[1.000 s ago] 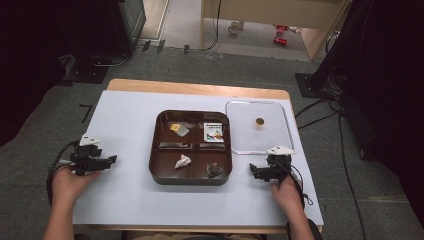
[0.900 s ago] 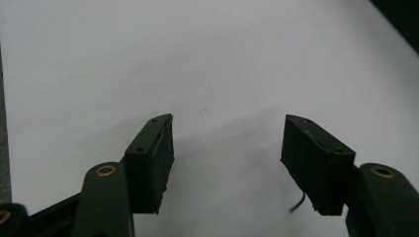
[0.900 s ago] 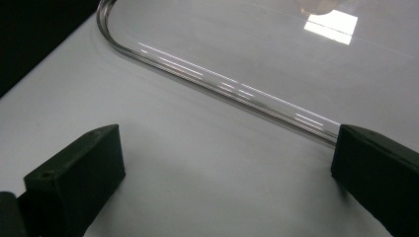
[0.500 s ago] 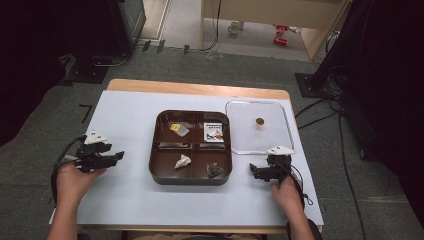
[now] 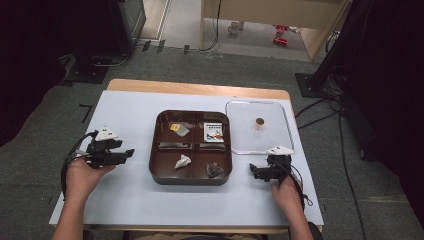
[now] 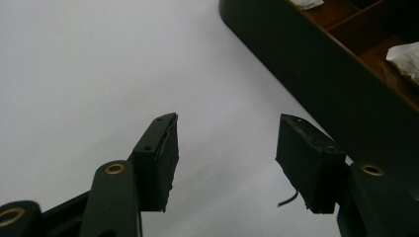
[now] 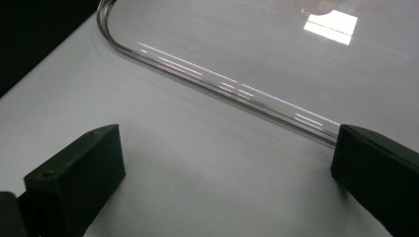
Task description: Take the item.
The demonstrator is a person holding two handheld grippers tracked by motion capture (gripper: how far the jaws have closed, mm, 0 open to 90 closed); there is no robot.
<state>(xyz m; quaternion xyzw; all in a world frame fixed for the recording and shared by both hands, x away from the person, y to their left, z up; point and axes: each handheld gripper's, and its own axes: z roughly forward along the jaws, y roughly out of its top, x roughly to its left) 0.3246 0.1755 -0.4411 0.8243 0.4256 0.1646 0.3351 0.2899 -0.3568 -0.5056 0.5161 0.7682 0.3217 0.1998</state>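
Left hand-held gripper (image 5: 125, 154) sits over the desk (image 5: 125, 115) near its left edge, jaws pointing at the tray (image 5: 190, 182) and just short of its left wall. In the left gripper view (image 6: 225, 143) the jaws stand apart w/ nothing between them, just white desk cover below; they've just been closing partway, so released, not grasping. Tray wall runs across the upper right of that view (image 6: 316, 74).

Right hand-held gripper (image 5: 256, 172) is near the desk's front right, just off the tray's front right corner, at the front edge of the clear lid (image 5: 235, 135). Right gripper view (image 7: 225, 173): jaws wide apart, nothing in them, lid rim (image 7: 222, 81) curving past just beyond the tips. Released.

Tray is brown, 4 compartments, mid-desk. Back left compartment: yellow bit (image 5: 174, 127) w/ a clear wrapper. Back right: small card (image 5: 214, 132). Front left: white crumpled piece (image 5: 182, 161). Front right: dark piece (image 5: 214, 170). Can't tell what these are exactly.

Clear lid lies flat right of the tray, touching or just beside it, w/ a small brown round thing (image 5: 259, 121) near its middle.
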